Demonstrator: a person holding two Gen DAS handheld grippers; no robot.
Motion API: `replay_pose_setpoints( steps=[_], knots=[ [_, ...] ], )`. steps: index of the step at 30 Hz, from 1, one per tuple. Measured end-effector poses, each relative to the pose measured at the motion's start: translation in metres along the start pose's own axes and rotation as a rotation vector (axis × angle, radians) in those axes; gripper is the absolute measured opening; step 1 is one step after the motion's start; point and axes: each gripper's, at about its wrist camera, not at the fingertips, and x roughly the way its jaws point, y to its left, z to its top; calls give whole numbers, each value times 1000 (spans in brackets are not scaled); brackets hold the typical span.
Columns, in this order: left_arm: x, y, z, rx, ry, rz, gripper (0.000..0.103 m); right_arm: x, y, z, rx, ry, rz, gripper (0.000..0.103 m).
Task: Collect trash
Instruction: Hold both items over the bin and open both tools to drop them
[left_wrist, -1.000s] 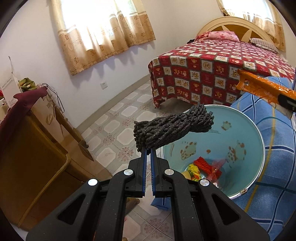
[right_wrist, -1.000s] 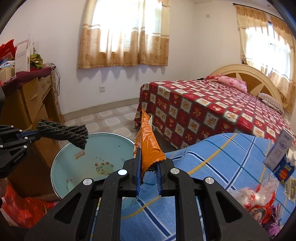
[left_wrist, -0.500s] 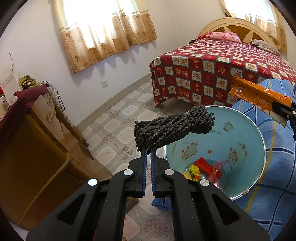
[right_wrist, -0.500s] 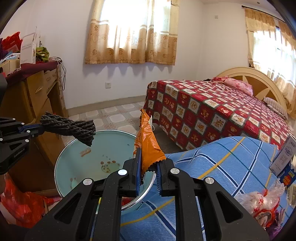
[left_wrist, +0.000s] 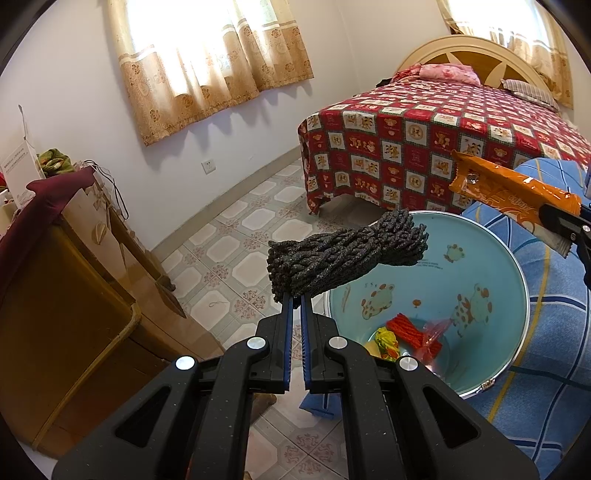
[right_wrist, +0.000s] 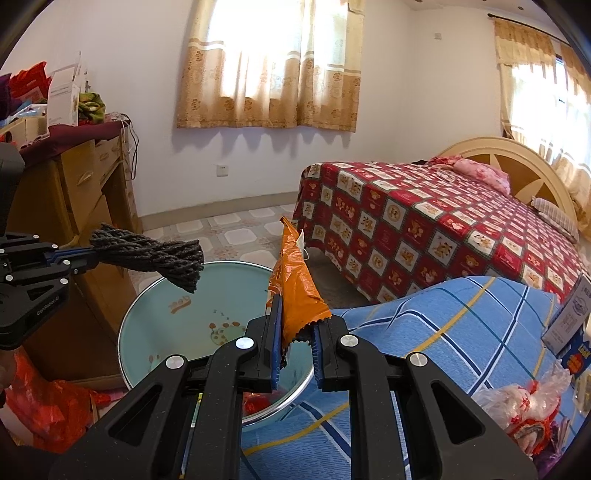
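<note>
My left gripper (left_wrist: 296, 301) is shut on a dark grey bundle of rope (left_wrist: 347, 254) and holds it over the near rim of a light blue basin (left_wrist: 517, 295). The basin holds red and yellow wrappers (left_wrist: 406, 334). My right gripper (right_wrist: 294, 306) holds an orange snack wrapper (right_wrist: 295, 284) upright above the basin's right rim (right_wrist: 125, 332); its jaws look slightly parted with the wrapper against the left finger. The rope (right_wrist: 155, 254) and left gripper (right_wrist: 79, 258) show at the left of the right wrist view. The orange wrapper (left_wrist: 506, 188) also shows in the left wrist view.
The basin rests on a blue plaid cloth (right_wrist: 443, 332). More plastic trash (right_wrist: 517, 406) and a small box (right_wrist: 569, 325) lie on it at the right. A wooden dresser (left_wrist: 55, 295) stands left, a bed with a red quilt (left_wrist: 424, 140) behind, tiled floor (left_wrist: 229, 251) between.
The right gripper has moved left with the orange wrapper, closer over the basin, and its jaws have parted a little. The left gripper holds the rope almost still.
</note>
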Motion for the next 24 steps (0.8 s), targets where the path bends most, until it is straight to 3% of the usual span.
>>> replay_pose_setpoints(
  steps=[24],
  knots=[
    [0,-1,0,1,1,-1,4,-1,2,0,-4,1,6,14]
  ],
)
